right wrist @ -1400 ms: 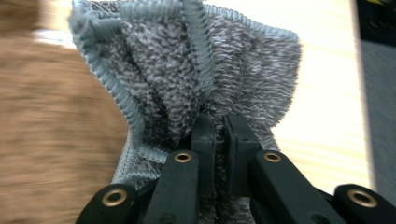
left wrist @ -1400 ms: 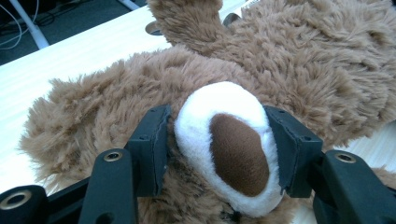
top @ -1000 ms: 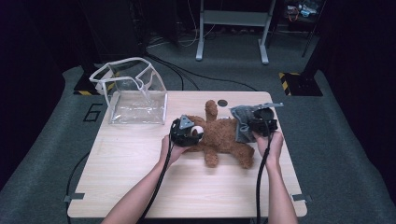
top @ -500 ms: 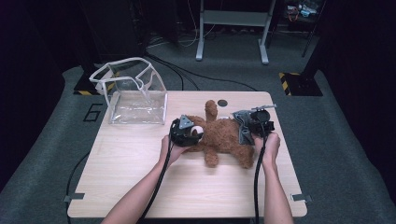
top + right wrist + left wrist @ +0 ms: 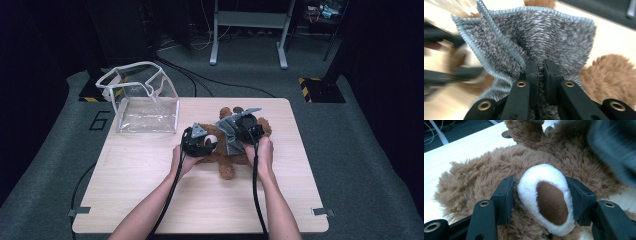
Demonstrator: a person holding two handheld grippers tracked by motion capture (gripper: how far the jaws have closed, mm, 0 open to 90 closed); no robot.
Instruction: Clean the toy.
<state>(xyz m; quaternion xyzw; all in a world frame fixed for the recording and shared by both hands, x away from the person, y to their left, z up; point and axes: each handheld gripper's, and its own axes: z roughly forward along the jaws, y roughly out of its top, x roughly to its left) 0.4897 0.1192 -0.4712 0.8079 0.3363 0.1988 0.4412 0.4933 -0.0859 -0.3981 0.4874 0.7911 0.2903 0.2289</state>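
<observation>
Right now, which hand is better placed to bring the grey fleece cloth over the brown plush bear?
The right. The right gripper is shut on the grey fleece cloth just above the brown plush bear. The left gripper is busy: its jaws clamp the bear's white muzzle, steadying it.

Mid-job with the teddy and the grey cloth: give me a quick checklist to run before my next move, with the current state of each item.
1. Right claw shut on grey cloth: ok.
2. Left claw pads against the teddy bear white snout: ok.
3. Bear lying fully on the table: ok.
4. Cloth spread wide over the bear: not ok, it is bunched at the claw.
5. Clear bag mouth open enough: cannot tell.
</observation>
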